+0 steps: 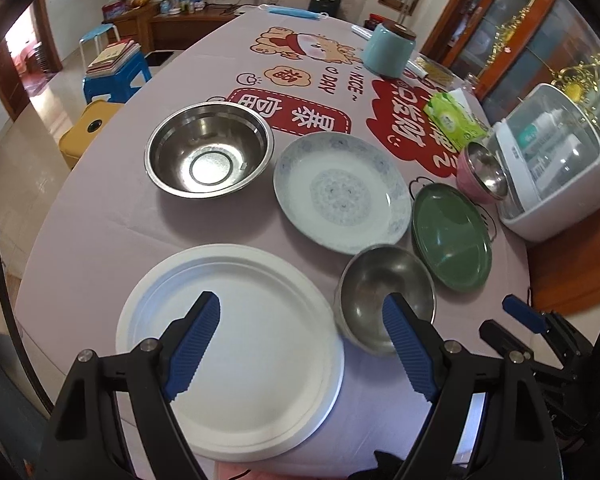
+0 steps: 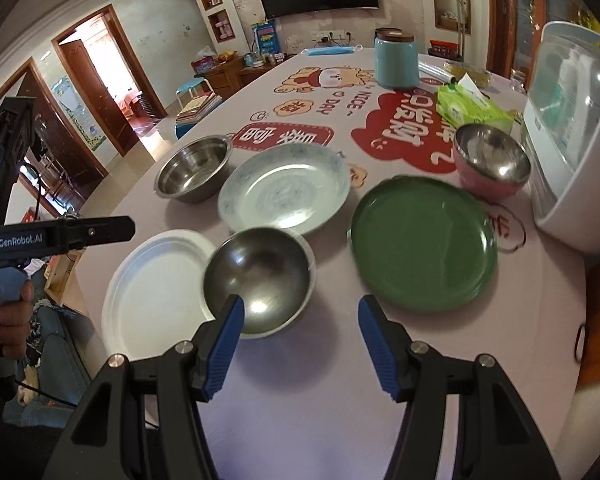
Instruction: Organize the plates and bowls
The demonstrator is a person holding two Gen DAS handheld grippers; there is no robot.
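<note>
Now, left to right across the pink printed tablecloth [image 1: 100,240]. Left gripper [image 1: 300,336] hangs w/ jaws spread wide & empty; its left finger sits over the white paper plate [image 1: 240,344], its right finger over the small steel bowl [image 1: 384,284], which lies just right of that plate. Ahead-left of this gripper: large steel bowl [image 1: 208,148]. Straight ahead: blue-patterned white plate [image 1: 340,190]. Ahead-right: green plate [image 1: 452,236], then a pink bowl w/ steel lining [image 1: 480,172] beside a white plastic container [image 1: 560,168].

Right gripper [image 2: 300,316] also stands apart, nothing btwn the pads; bare cloth under the gap. Its left finger overlaps the small steel bowl's near rim in view; contact unclear. Green plate sits ahead-right of it, white paper plate off to its left. A hand [image 2: 8,316] holding the left gripper's handle shows at far left.
</note>
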